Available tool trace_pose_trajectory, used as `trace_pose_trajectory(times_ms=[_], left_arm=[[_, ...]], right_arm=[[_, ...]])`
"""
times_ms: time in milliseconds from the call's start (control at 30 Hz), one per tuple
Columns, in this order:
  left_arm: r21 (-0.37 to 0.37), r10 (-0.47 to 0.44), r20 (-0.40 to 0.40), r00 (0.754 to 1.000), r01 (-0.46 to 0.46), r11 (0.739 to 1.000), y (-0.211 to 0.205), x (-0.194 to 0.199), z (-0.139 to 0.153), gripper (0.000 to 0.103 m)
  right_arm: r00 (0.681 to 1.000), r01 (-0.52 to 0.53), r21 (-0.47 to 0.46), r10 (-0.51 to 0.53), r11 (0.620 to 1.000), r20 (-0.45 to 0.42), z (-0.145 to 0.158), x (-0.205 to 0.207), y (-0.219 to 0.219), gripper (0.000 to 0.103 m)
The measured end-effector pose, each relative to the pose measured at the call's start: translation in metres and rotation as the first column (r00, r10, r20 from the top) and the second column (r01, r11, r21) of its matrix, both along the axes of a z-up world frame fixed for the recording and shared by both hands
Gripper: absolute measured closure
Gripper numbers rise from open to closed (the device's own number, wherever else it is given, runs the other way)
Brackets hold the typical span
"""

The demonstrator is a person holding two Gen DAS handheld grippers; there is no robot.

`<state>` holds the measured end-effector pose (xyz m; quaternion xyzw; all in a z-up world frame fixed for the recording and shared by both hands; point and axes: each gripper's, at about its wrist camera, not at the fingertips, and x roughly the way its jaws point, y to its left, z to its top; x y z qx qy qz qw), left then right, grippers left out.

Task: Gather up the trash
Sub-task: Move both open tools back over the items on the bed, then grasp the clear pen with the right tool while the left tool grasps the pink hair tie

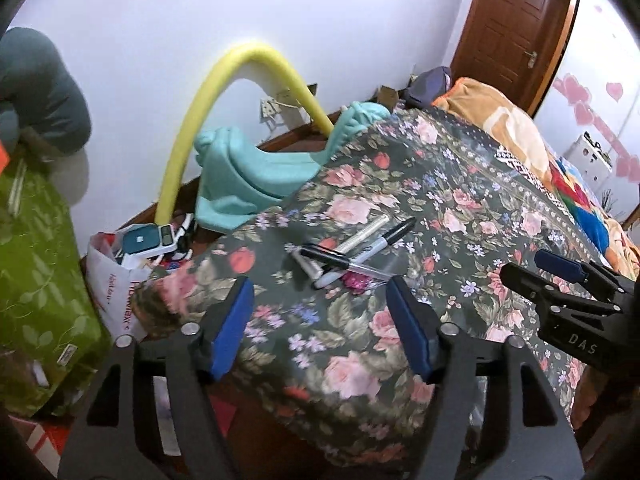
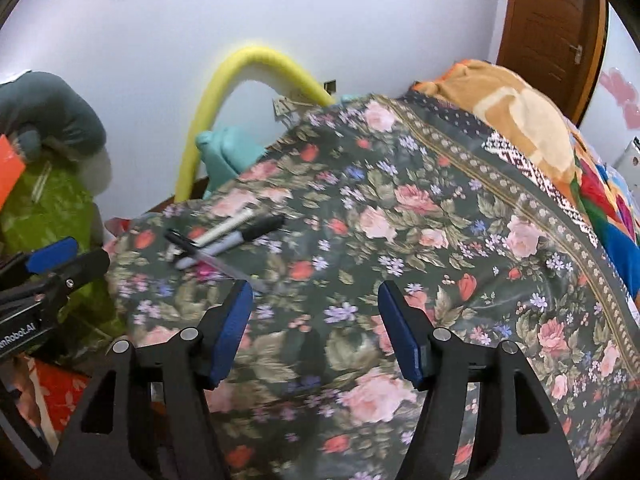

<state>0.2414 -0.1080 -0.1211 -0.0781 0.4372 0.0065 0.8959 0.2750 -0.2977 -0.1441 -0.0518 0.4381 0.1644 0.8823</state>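
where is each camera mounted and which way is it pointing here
Left wrist: sits on the left gripper, looking down over its open blue-padded fingers at the floral bedspread and pens; the right gripper shows at the right edge.
Right wrist: sits on the right gripper, facing the same bedspread; the left gripper shows at the left edge.
Shared: pens, yellow foam tube, white wall, brown door.

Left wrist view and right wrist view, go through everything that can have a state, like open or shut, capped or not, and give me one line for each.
left gripper: open, nothing between its fingers.
right gripper: open, nothing between its fingers.
black marker: capped, lying on the floral bedspread.
clear pen: lying flat across the marker.
white comb: lying flat beside the marker.
pink wrapper: crumpled, partly under the pens.
wooden door: shut.
white bag: open, stuffed with things.
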Motion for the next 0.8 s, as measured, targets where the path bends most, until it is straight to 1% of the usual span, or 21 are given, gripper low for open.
trace_pose_trajectory(times_ms=[133, 200, 267, 300, 400, 567, 633, 700, 800], left_arm=[[-0.04, -0.027, -0.038, 0.999, 0.026, 0.999, -0.006, 0.016, -0.017, 0.032], [-0.066, -0.035, -0.07, 0.997, 0.03, 0.997, -0.006, 0.024, -0.028, 0.032], [-0.066, -0.035, -0.091, 0.995, 0.029, 0.997, -0.006, 0.032, -0.037, 0.032], [-0.058, -0.035, -0.097, 0.995, 0.029, 0.998, -0.006, 0.035, -0.041, 0.032], [-0.043, -0.031, -0.123, 0.992, 0.026, 0.999, -0.001, 0.042, -0.053, 0.032], [-0.085, -0.001, -0.15, 0.989, -0.012, 0.996, 0.019, 0.044, -0.067, 0.032], [-0.095, 0.009, -0.156, 0.988, -0.024, 0.995, 0.026, 0.042, -0.07, 0.032], [-0.097, 0.012, -0.16, 0.987, -0.028, 0.995, 0.032, 0.039, -0.072, 0.033], [-0.096, 0.012, -0.164, 0.986, -0.028, 0.995, 0.037, 0.036, -0.073, 0.038]], right_arm=[[0.999, -0.007, 0.004, 0.007, 1.0, -0.038, -0.019, 0.016, -0.005, 0.042], [0.998, -0.018, 0.023, 0.02, 1.0, -0.066, -0.028, 0.024, -0.005, 0.042], [0.995, -0.032, 0.058, 0.037, 0.998, -0.093, -0.036, 0.03, -0.003, 0.042], [0.993, -0.051, 0.08, 0.059, 0.996, -0.103, -0.04, 0.033, 0.0, 0.042], [0.989, -0.098, 0.081, 0.106, 0.992, -0.106, -0.046, 0.037, 0.015, 0.042], [0.967, -0.219, 0.104, 0.23, 0.97, -0.113, -0.053, 0.04, 0.052, 0.043], [0.957, -0.256, 0.098, 0.266, 0.962, -0.113, -0.056, 0.041, 0.065, 0.054], [0.946, -0.292, 0.098, 0.302, 0.951, -0.12, -0.06, 0.044, 0.078, 0.058], [0.928, -0.335, 0.091, 0.345, 0.938, -0.138, -0.067, 0.046, 0.093, 0.071]])
